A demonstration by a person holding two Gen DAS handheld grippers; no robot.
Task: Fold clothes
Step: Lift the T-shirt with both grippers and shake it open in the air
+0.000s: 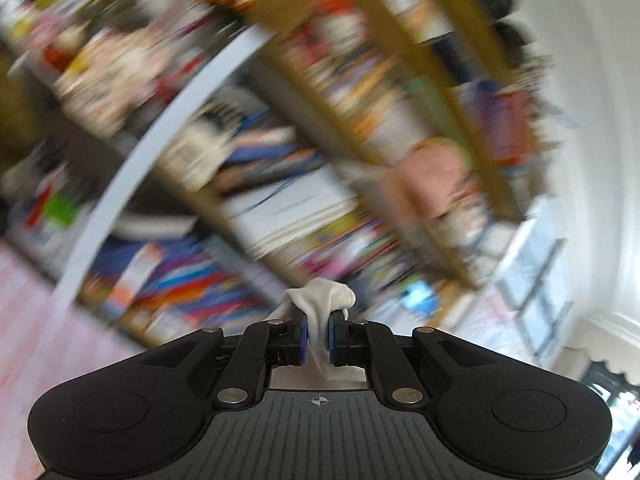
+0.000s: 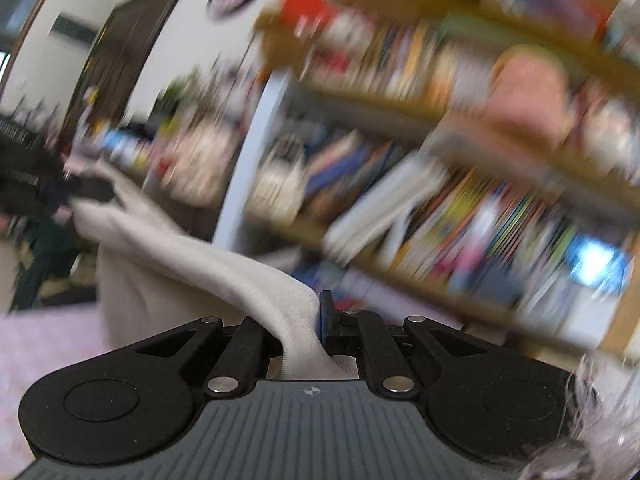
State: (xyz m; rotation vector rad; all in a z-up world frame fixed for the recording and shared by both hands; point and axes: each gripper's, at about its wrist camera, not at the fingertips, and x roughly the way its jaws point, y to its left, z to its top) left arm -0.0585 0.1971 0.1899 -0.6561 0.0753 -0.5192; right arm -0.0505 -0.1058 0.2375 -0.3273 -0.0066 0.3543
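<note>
Blurred bookshelves [image 1: 320,140] behind. Left tool [image 1: 318,330] clamped on cream cloth [image 2: 180,248], lower centre. Right tool [image 2: 316,320] likewise clamped on it.

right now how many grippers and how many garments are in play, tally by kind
grippers: 2, the left gripper and the right gripper, each shut on cloth
garments: 1, the cream garment stretched between them
total: 3

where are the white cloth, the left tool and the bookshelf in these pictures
white cloth [image 2: 208,264]: right wrist view, on the stretched span between the two tools
left tool [image 1: 318,330]: left wrist view, midway between its fingertips, shut on the cloth
bookshelf [image 2: 440,128]: right wrist view, on a wooden shelf board
</note>
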